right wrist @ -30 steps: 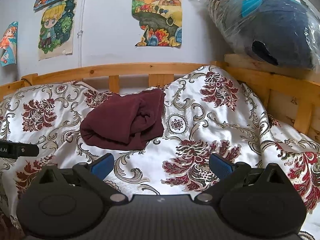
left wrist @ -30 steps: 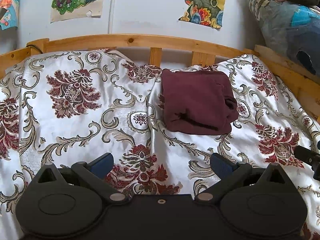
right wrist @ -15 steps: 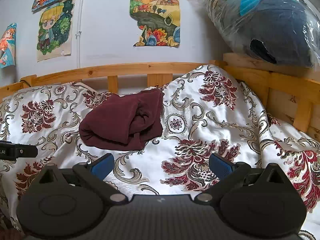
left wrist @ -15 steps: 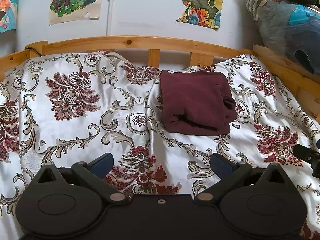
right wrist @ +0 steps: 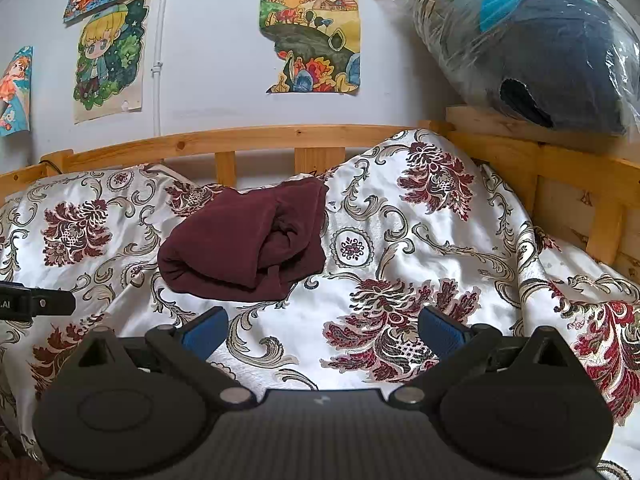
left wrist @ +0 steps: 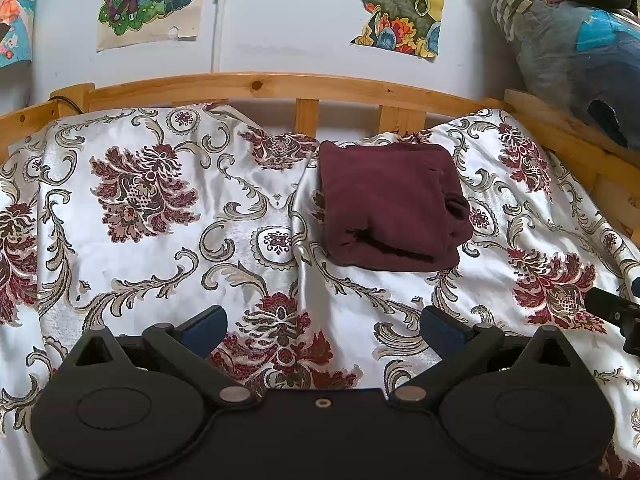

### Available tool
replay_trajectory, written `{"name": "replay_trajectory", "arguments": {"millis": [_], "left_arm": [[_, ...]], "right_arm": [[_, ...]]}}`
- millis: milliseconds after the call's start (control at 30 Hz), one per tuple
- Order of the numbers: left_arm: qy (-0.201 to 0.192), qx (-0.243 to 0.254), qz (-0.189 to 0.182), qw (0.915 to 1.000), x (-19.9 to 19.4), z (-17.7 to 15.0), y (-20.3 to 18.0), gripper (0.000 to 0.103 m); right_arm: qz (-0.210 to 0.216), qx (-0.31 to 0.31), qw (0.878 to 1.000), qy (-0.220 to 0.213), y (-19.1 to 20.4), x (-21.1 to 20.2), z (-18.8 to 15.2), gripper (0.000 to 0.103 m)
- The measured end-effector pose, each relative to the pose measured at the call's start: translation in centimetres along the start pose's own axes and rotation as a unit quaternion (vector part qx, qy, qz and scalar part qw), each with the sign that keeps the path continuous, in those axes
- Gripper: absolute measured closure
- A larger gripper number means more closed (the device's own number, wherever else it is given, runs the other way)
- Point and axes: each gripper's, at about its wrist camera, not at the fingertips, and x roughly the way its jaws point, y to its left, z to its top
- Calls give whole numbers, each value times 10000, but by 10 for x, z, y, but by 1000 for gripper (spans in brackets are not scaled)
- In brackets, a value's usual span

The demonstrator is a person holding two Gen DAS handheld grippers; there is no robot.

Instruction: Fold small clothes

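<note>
A dark maroon garment (left wrist: 390,206) lies folded into a compact bundle on the floral satin bedspread (left wrist: 160,240), near the wooden headboard rail. It also shows in the right wrist view (right wrist: 248,248), left of centre. My left gripper (left wrist: 322,326) is open and empty, held over the bedspread well short of the garment. My right gripper (right wrist: 322,326) is open and empty, also short of the garment and to its right. The tip of the right gripper shows at the right edge of the left wrist view (left wrist: 616,312).
A wooden bed rail (left wrist: 280,84) runs along the back and the right side (right wrist: 560,168). A plastic-wrapped bundle of bedding (right wrist: 532,48) rests on the right rail. Posters (right wrist: 310,36) hang on the white wall. The bedspread bulges upward at the right (right wrist: 432,184).
Both grippers have drifted slightly; the view shifts a little. The garment lies unchanged and both grippers stay open.
</note>
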Motion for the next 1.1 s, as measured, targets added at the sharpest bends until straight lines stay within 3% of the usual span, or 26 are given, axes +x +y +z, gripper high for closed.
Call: {"name": "replay_trajectory", "arguments": {"millis": [1100], "left_arm": [[-20,8,4,10000,-1,1,1,1]], "right_arm": [[2,9,10000,3,-1,0,1,0]]}}
